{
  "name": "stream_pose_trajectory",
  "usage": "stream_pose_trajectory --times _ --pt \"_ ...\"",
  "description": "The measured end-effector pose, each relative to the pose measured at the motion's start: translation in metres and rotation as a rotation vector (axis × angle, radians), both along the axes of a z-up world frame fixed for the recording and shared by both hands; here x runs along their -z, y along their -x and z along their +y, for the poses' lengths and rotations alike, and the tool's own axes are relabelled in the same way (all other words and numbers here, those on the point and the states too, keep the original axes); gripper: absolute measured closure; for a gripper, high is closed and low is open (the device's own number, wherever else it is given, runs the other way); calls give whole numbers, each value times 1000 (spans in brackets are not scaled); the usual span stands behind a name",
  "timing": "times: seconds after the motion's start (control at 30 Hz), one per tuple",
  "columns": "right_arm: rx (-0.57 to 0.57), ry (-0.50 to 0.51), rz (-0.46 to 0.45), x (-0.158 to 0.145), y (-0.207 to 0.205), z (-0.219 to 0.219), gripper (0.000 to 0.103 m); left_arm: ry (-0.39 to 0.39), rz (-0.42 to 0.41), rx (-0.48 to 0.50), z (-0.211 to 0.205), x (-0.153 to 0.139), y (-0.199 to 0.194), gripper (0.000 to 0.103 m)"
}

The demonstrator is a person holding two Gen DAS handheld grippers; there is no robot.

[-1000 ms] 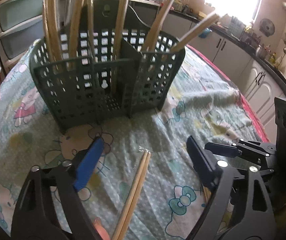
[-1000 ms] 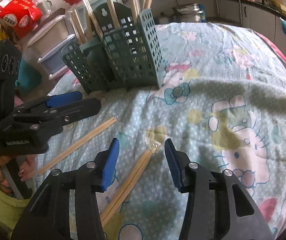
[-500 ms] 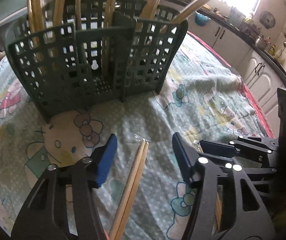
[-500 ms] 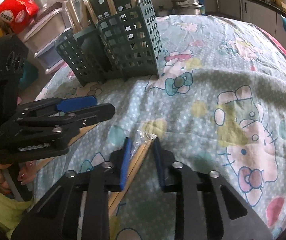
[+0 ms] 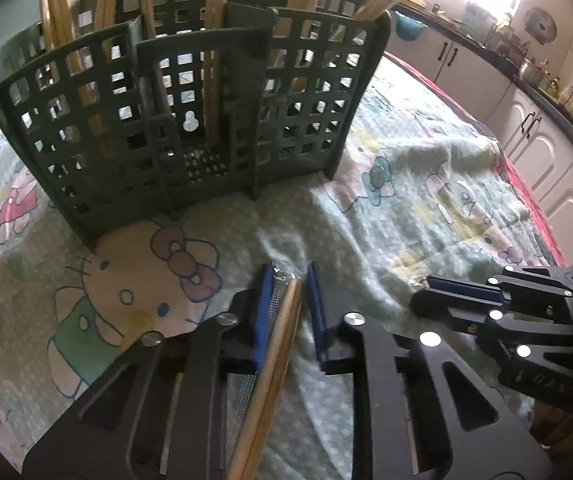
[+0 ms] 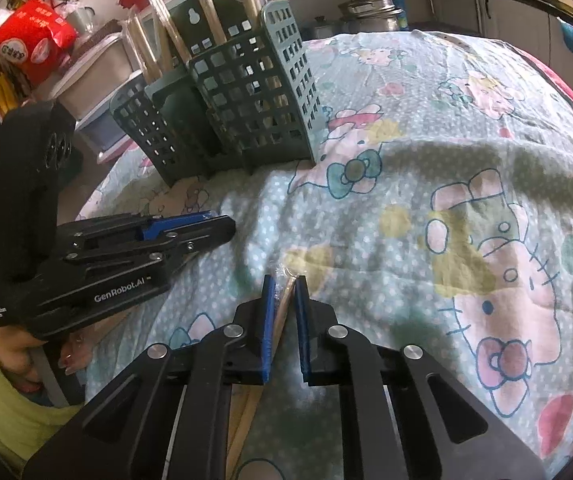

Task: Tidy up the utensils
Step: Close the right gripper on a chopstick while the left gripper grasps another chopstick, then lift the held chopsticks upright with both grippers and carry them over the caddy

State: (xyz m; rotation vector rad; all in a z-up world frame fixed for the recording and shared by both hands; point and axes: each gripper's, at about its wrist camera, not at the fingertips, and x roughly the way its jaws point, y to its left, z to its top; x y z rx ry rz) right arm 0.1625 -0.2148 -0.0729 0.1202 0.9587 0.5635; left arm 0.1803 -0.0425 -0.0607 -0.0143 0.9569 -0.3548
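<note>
Both pairs of jaws have just been closing, each with a wrapped chopstick pair between them. My left gripper (image 5: 288,300) now pinches the left chopstick pair (image 5: 276,364) near its tip; the pair lies flat on the cartoon-print cloth (image 5: 406,208) covering the counter, in front of the green slotted caddy (image 5: 190,120). My right gripper (image 6: 284,312) pinches the right chopstick pair (image 6: 282,312), also near the tip, on the cloth, further from the caddy.

Step in hand: secure the grip, then lift. Judgement: holding near one end leaves a long tail behind the jaws, so I should lift slowly and watch for droop or the clear wrapper slipping. Raise each pair clear of the cloth before swinging toward the caddy, and keep the two grippers apart, since they sit close together.

Caddy: three front compartments plus a taller back. Several wrapped chopstick pairs (image 5: 214,40) stand leaning in it. The middle front compartment appears nearly empty, the likeliest target.
</note>
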Motion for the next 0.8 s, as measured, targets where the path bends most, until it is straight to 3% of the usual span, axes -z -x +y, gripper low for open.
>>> stream_pose_trajectory --times 0.4,0.8 --pt "29 -19 -58 -20 4 -9 93 70 -72 -27 22 -35 13 97" --pt "-15 -29 -190 -68 10 3 96 168 -192 -100 56 -88 27 100"
